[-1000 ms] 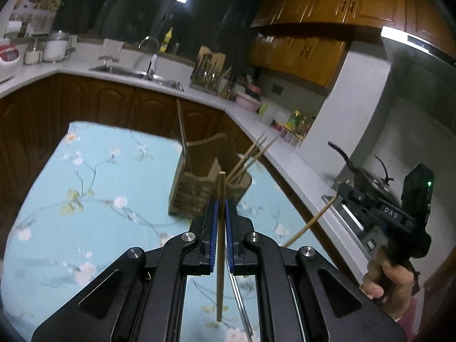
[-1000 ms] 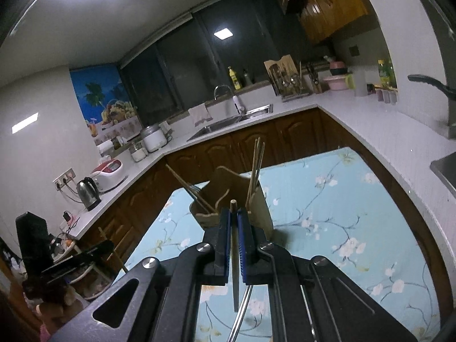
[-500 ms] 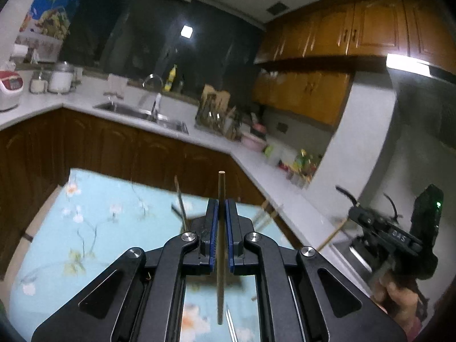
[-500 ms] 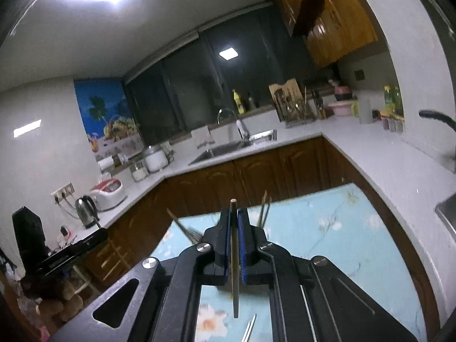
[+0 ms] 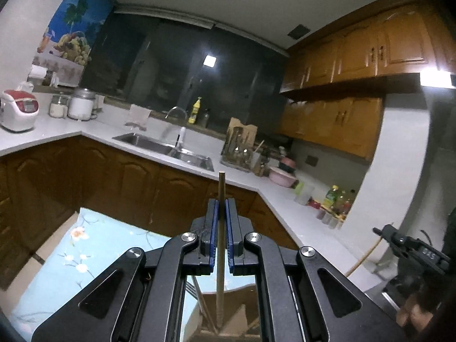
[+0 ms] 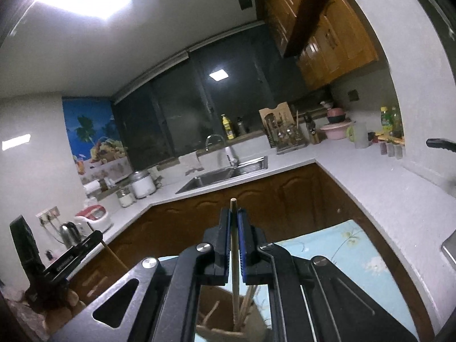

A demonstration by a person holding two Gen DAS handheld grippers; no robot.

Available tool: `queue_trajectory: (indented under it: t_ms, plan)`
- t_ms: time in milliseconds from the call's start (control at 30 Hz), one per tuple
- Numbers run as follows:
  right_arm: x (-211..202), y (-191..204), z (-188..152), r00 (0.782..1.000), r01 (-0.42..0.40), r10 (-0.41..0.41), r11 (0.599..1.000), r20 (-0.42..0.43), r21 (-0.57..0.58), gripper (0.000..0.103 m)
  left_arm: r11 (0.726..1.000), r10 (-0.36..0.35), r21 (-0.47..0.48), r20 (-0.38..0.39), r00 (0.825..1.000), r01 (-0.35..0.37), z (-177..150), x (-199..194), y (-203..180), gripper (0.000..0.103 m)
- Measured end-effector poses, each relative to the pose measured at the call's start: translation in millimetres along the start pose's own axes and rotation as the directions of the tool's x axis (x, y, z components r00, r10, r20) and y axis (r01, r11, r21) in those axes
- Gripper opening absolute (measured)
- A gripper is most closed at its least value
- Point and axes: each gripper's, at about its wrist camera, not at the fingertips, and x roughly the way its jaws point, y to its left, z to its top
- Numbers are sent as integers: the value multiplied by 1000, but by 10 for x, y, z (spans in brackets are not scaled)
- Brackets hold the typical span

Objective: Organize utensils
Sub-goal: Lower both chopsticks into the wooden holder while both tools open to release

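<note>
My left gripper (image 5: 221, 208) is shut on a wooden chopstick (image 5: 221, 245) held upright; its lower end hangs over the wooden utensil holder (image 5: 228, 317), seen between the gripper arms. My right gripper (image 6: 234, 216) is shut on another wooden chopstick (image 6: 234, 256), whose lower end reaches into the same holder (image 6: 228, 316) among other chopsticks. The right gripper with its chopstick shows at the right edge of the left wrist view (image 5: 379, 232). The left gripper shows at the left of the right wrist view (image 6: 98, 235).
The holder stands on a light-blue floral tablecloth (image 5: 94, 250) (image 6: 356, 253). Behind are brown cabinets, a white counter with a sink (image 5: 165, 145), a rice cooker (image 5: 20, 109), a dish rack (image 5: 239, 145) and bottles (image 5: 336, 199).
Both grippers have tilted up and moved over the holder. The holder dropped from mid-frame to below the fingers, and both chopsticks' lower ends now sit over or in it.
</note>
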Motion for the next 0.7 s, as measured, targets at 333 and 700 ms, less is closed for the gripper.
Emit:
queue_trajectory:
  t_ms: [333,700]
  plan:
    - [376,-141,-506,996,19,-17,999,-91,27,5,999,31,-10,-113,993,-32,-711,321,67,5]
    - [613,-237,-843,974,18,-8,999,-225,42,6,1000,3,6,-198,980,-2,-879,340,180,5]
